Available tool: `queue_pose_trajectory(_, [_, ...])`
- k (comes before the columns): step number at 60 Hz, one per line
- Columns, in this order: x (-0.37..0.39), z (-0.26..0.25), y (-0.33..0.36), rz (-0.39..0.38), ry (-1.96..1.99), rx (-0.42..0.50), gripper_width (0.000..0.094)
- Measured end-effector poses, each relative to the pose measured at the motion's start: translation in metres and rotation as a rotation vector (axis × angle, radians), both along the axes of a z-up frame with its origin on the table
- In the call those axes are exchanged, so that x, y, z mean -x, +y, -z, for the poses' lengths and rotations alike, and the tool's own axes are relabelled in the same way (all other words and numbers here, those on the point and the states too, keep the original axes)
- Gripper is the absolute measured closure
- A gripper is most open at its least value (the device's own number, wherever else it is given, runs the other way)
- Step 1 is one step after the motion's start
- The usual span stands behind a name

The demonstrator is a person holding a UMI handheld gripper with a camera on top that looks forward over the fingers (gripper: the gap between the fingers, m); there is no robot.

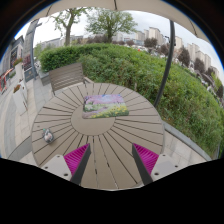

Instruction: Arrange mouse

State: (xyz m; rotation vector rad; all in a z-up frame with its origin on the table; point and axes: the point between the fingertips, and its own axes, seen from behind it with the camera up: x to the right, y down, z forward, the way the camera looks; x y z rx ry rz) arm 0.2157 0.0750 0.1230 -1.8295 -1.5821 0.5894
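**Outdoors: gripper open above a slatted round table, mouse off to the left**

Here, in the gripper view, the gripper [111,160] sits at the bottom centre of the frame with its two fingers spread wide apart. The magenta pads [76,156] face each other across a broad gap, and nothing is held between them; only bare table slats show in the space between the fingers.

The round wooden table [125,125], built of pale grey-brown slats, fills the middle and lower part of the frame. The mouse [47,134], a small grey object, lies near the table's left edge, in the lower left of the frame, beyond and to the left of the left finger and well apart from both pads.

Near the centre of the frame, ahead of the fingers, a rectangular mat [105,105] printed with green and purple lies flat on the slats.

In the upper left, behind the table, stands a grey chair [66,74]. A dark pole [165,68] rises at the table's right side, in the upper right. A green hedge [140,62] and grass run across the upper half, with trees [110,20] and buildings at the top of the frame.
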Motion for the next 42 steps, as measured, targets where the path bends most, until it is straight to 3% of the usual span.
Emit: queue_pose_trajectory(42, [-0.012, 0.029, -0.218, -0.212, 0.002, 0.051, 0.0083])
